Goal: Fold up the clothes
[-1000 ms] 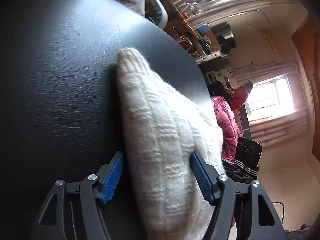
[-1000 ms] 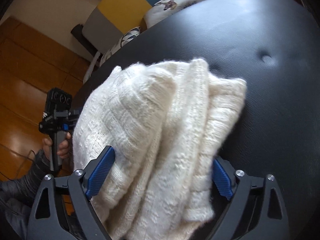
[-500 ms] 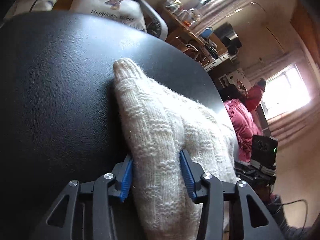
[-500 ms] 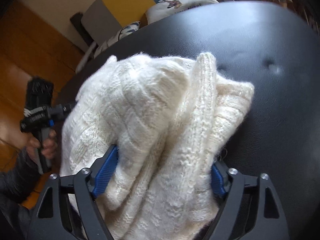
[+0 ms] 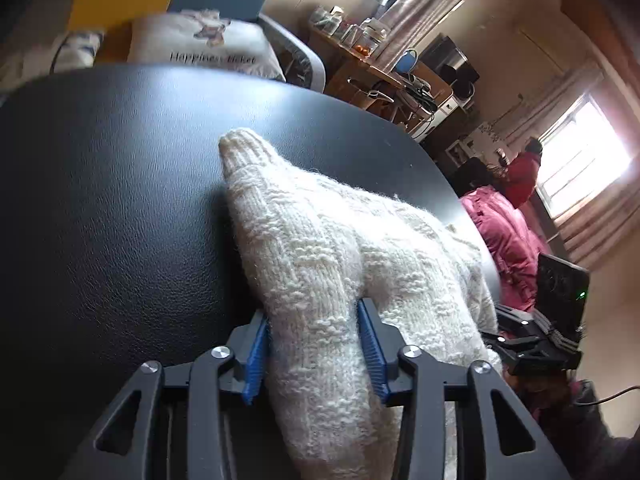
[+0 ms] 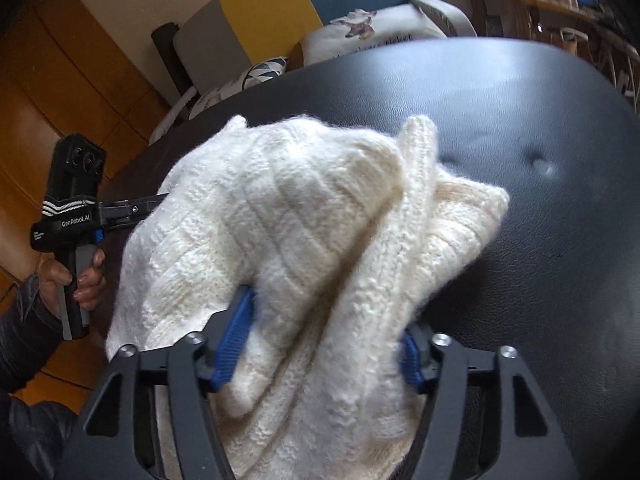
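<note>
We see a cream knit sweater (image 5: 320, 264) bunched at the middle of the black tabletop (image 5: 104, 208), spilling toward the lower edge of both views. Our left gripper (image 5: 316, 354) is closing, its blue pads pressing a thick fold at lower centre. Our right gripper (image 6: 320, 344) is closing too, pinching a wide bundle of the sweater (image 6: 304, 216).

Both claws — left (image 5: 316, 354), right (image 6: 318, 350) — closing onto sweater (image 5: 320, 264)

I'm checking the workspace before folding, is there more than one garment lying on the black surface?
No, only one cream knitted sweater lies on the black padded surface.
</note>
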